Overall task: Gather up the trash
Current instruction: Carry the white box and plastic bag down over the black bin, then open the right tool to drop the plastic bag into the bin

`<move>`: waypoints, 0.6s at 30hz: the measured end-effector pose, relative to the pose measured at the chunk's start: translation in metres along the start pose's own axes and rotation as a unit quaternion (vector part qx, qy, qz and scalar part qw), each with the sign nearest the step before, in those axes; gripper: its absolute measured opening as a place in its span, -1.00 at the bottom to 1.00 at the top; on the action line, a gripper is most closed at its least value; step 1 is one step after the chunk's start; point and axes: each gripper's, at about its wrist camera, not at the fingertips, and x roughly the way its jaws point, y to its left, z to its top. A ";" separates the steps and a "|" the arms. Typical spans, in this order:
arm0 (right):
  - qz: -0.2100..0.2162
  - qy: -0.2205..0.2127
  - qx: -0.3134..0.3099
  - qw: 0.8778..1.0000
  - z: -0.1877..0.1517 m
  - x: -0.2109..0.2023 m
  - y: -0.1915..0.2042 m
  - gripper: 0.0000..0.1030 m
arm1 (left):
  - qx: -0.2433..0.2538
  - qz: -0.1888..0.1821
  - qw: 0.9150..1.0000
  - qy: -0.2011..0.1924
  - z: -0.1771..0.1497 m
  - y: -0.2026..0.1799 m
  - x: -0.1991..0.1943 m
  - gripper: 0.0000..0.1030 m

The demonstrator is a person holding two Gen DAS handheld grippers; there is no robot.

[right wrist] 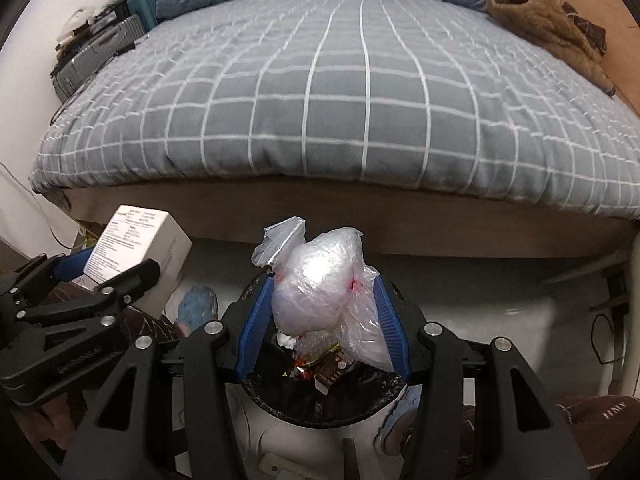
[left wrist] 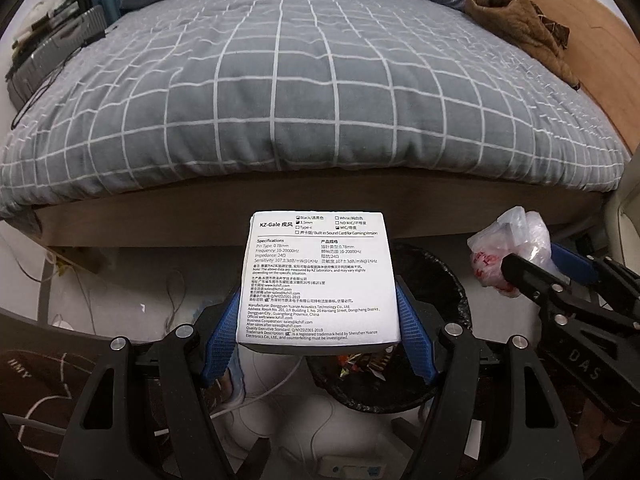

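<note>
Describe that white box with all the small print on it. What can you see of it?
The white box looks like glossy cardboard earphone packaging, its broad face covered in black print headed "KZ-Gale", with checkboxes, specifications and a maker's address. It seems closed and undamaged. The left gripper clamps its two sides between blue ribbed pads, tilting it face up above the floor, beside and partly over the black-lined trash bin, before the bed.

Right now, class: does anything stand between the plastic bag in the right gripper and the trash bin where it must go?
Nothing visible does. The right gripper holds the crumpled plastic bag directly above the open black-lined trash bin, which already holds wrappers. The white box in the left gripper stays off to the side.
</note>
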 end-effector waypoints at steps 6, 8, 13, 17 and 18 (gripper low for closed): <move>0.005 0.015 -0.003 1.000 0.004 0.018 0.006 0.08 | -0.003 0.006 1.000 0.011 0.001 0.004 0.017 0.33; 0.006 0.015 -0.003 1.000 0.005 0.021 0.008 0.18 | -0.006 0.009 1.000 0.013 0.001 0.006 0.019 0.33; -0.009 0.007 -0.012 1.000 0.007 0.025 0.012 0.62 | -0.008 0.011 1.000 0.015 0.004 0.006 0.025 0.33; -0.032 0.000 -0.007 0.999 0.007 0.025 0.005 0.81 | -0.002 0.009 1.000 0.019 0.005 0.000 0.031 0.33; -0.038 -0.002 -0.005 0.999 0.006 0.025 0.002 0.84 | 0.001 0.007 1.000 0.019 0.005 -0.004 0.033 0.33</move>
